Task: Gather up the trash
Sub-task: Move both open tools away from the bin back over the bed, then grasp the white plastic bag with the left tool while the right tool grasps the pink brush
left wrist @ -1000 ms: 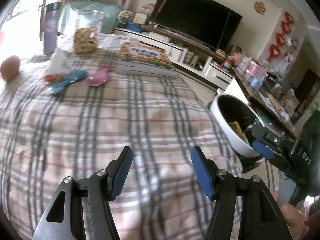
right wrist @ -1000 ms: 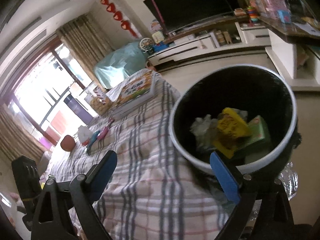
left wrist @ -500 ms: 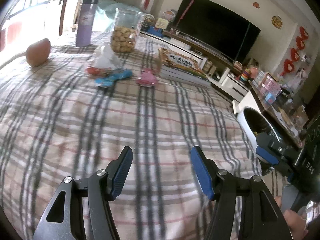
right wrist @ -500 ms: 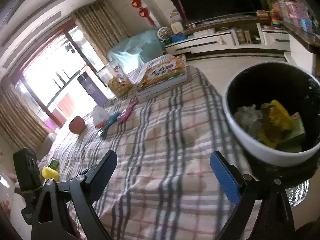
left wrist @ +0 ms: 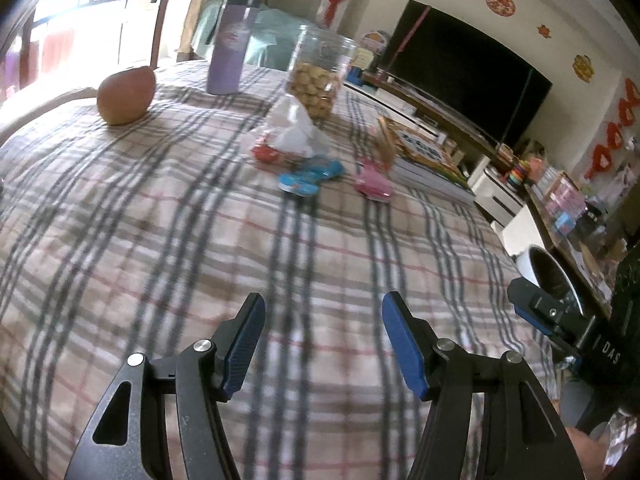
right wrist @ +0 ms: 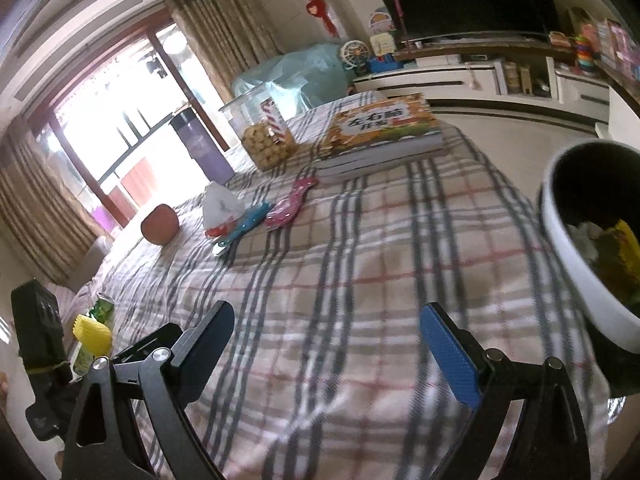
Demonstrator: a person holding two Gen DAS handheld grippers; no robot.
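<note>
Both tongs hang over the near part of a surface covered with a plaid cloth [left wrist: 160, 248]. The left tongs [left wrist: 323, 344] stand apart with only bare cloth between the blue pads, gripping nothing. The right tongs [right wrist: 326, 350] are spread wide and likewise hold nothing.

Toward the far middle of the surface lies a small cluster of litter: a crumpled white tissue [left wrist: 298, 132] on a red wrapper [left wrist: 266, 155], a blue wrapper [left wrist: 310, 176] just beside it, and a pink wrapper [left wrist: 374, 184] a little nearer the stack of books [right wrist: 380, 132] at the far right corner. Behind the cluster stands a clear jar of biscuits [left wrist: 318, 72], with a purple flask [left wrist: 232, 44] beside it along the far edge, and a brown round fruit [left wrist: 126, 96] near the far left corner.

Off the right edge of the surface stands a white bin with a black liner [right wrist: 568, 240], and inside it are white crumpled paper and yellow and green packets. In the right wrist view a green can [right wrist: 102, 308] and something yellow and pleated [right wrist: 91, 334] show at the left edge of the surface, just beside the body of the left tool.
</note>
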